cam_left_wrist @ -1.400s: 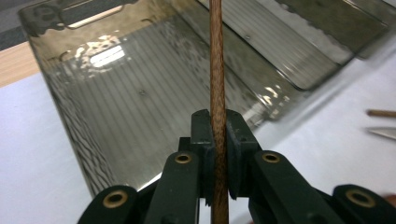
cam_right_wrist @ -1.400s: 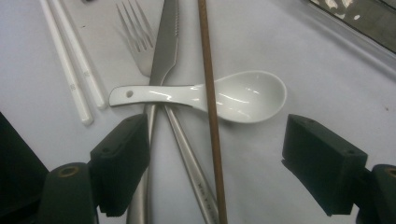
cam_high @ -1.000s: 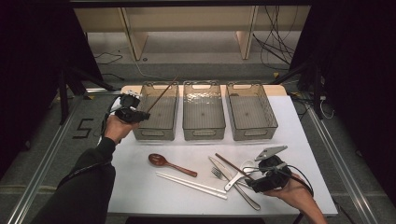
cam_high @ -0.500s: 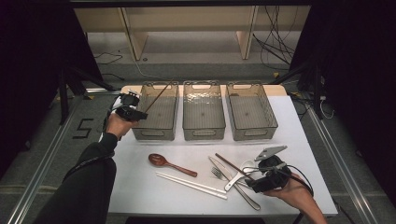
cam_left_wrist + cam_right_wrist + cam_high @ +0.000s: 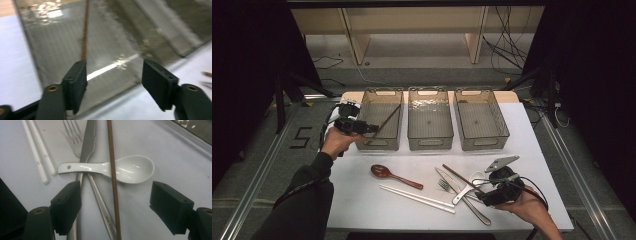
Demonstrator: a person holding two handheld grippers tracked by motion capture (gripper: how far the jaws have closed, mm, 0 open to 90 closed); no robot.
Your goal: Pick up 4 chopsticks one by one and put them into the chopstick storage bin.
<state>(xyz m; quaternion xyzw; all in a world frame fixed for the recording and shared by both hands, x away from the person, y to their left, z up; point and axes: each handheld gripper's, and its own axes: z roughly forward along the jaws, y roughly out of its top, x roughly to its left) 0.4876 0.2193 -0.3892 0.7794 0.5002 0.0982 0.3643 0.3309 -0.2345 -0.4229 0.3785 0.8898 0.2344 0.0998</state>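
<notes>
My left gripper (image 5: 372,129) hovers at the front left corner of the left clear bin (image 5: 378,91). Its jaws have just been opening and now stand open, pressing on nothing (image 5: 115,75). A brown chopstick (image 5: 388,119) leans inside that bin, its lower end beside my left jaw (image 5: 85,37). My right gripper (image 5: 479,197) is open low over a cutlery pile (image 5: 116,202). A second brown chopstick (image 5: 111,157) runs between its jaws, lying across a white ceramic spoon (image 5: 130,168), beside a knife (image 5: 90,140) and fork (image 5: 72,130).
Two more clear bins, middle (image 5: 429,90) and right (image 5: 479,91), stand in a row behind the pile. A wooden spoon (image 5: 394,176) and a pair of white chopsticks (image 5: 417,196) lie on the white table left of the pile.
The left gripper's jaws have opened and let go of the brown chopstick, which now leans lower in the left bin. The right gripper has kept still.
</notes>
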